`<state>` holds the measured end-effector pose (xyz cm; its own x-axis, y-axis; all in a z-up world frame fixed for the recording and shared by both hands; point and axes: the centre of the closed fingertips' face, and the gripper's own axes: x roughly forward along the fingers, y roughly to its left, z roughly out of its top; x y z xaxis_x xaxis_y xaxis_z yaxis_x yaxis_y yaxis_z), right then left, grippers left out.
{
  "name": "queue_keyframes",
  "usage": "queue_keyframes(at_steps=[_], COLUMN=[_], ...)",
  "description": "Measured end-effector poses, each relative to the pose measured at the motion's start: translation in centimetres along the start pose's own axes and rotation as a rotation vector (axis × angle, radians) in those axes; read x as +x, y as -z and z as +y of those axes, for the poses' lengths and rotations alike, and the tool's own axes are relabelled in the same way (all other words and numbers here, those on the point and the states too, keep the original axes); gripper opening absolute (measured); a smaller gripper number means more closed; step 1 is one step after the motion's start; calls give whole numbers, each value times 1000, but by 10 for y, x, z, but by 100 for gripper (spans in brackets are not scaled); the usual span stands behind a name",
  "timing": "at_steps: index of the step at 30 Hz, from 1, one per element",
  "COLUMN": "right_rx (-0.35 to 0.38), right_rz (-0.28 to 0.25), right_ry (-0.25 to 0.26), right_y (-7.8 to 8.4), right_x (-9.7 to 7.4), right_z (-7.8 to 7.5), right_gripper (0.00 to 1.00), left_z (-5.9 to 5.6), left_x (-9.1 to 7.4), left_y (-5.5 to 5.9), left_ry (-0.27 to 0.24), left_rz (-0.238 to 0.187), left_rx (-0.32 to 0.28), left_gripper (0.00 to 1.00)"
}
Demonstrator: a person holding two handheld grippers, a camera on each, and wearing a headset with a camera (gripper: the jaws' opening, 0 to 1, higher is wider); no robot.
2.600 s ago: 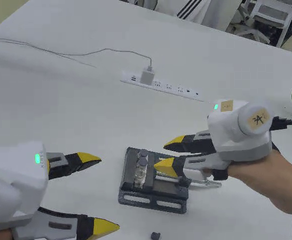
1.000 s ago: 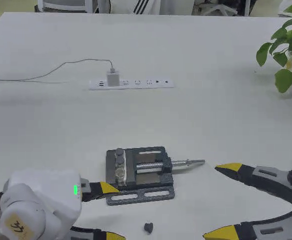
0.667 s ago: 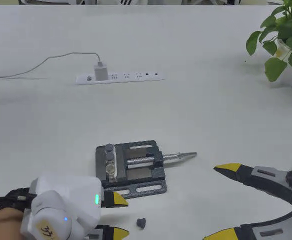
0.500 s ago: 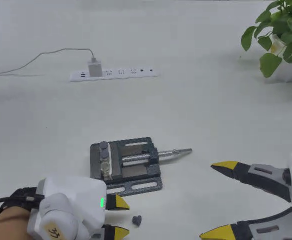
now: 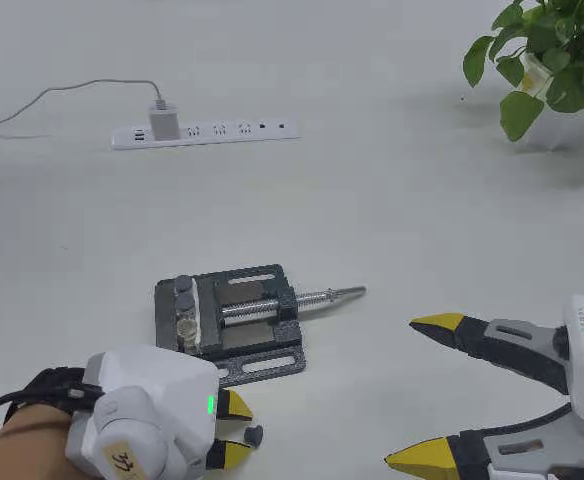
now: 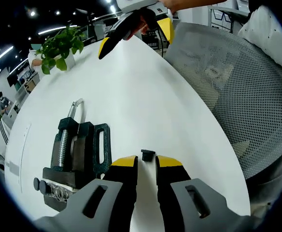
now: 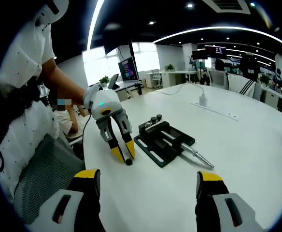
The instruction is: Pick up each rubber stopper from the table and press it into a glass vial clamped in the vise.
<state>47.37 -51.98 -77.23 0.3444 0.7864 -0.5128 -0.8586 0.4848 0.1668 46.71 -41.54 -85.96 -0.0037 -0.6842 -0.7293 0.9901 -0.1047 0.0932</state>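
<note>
We count one loose small dark rubber stopper (image 5: 254,435) on the white desk (image 5: 402,200), lying just in front of the one dark grey metal bench vise (image 5: 260,342), on the side nearest us. Clamped in that vise stands a short row of small glass vials (image 5: 185,312). Two of them carry dark stoppers (image 6: 40,183) on top, and beside these we see clear glass that we cannot count more closely. The vise's one silver screw (image 5: 334,294) points away to the right in the head view.

There are two grippers. The left gripper (image 5: 235,430) is low over the desk with its yellow-tipped jaws released to a narrow gap, a little wider than the stopper. The stopper sits at the mouth of that gap, at the very tips. We cannot tell whether either tip touches it, and it rests on the desk. The right gripper (image 5: 420,392) hovers to the right of the vise, well apart from it, its jaws spread wide, holding and touching nothing.

Farther back lie one white power strip (image 5: 222,132) with one white charger (image 5: 162,123) plugged in, and one green leafy plant (image 5: 547,55) at the far right.
</note>
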Motion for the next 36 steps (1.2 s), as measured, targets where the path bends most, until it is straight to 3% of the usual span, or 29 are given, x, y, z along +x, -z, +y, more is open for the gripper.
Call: queue_keyframes(at_steps=[11,19,21,22,30,32,36], right_rx=[1,-12,-20,-24,-42,-62,-113], right_rz=[3,5,5,3,-18,-15,15], right_ry=[0,-14,-20,-23,-72,-106,-176], right_y=[-3,-12,-17,-22,-67,-80,-98], right_x=[2,7,7,7,10,12,15], right_z=[1,6,8,9,20,27,40], right_gripper=[79,77,76,74,60,55,44], left_z=[-2,0,2,7,26,29,30], left_x=[3,2,-3,-7,-55,-69,-89], left_y=[2,2,-6,-14,-79,-93,-110], left_ry=[8,-24,-34,-60,-155,-178,-199], left_rz=[7,-1,-44,-88,-376,-433,-491], left_rx=[5,-41,-143,-188,-416,-432,-438], left_gripper=[5,5,4,4,4,4,4])
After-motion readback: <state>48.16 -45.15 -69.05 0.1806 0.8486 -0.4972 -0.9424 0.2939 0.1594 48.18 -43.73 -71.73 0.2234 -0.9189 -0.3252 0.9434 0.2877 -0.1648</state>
